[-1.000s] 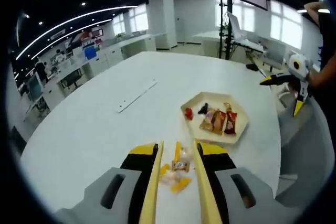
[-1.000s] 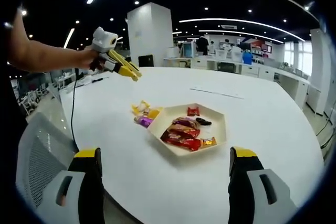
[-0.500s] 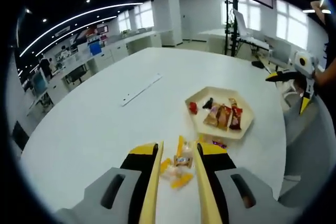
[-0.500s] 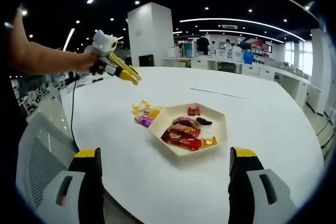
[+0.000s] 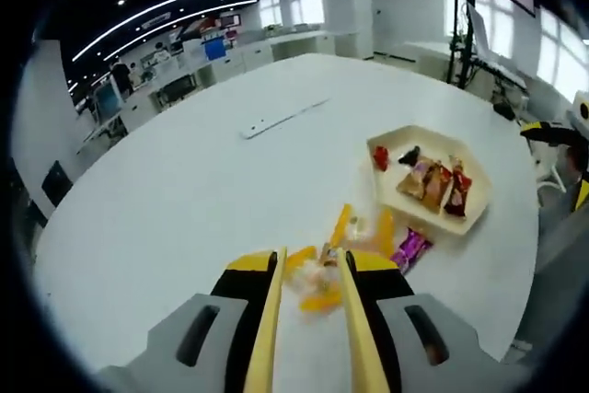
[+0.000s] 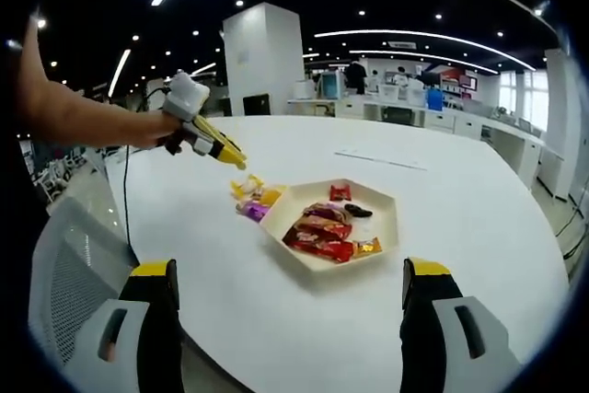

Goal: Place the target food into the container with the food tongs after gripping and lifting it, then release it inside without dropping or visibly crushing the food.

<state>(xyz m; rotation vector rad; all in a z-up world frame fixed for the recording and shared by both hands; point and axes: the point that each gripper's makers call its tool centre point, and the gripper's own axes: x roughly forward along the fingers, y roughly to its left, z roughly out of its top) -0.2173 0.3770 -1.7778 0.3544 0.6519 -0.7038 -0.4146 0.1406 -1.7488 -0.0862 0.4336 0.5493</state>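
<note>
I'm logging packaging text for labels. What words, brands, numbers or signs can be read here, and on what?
None can be read.
Wrapped snacks in the hexagonal tray: print too small.
Loose wrapped candies beside the tray: print blurred.
Purple wrapper: no legible print.
Coloured wall signs far behind: blurred.

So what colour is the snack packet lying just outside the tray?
Purple: the snack packet beside the tray, clearest in the left gripper view.

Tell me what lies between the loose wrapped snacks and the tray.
Nothing visible does. The wrapped snacks lie on the bare white table right beside the hexagonal tray, with the left hand-held gripper poised over them.
</note>
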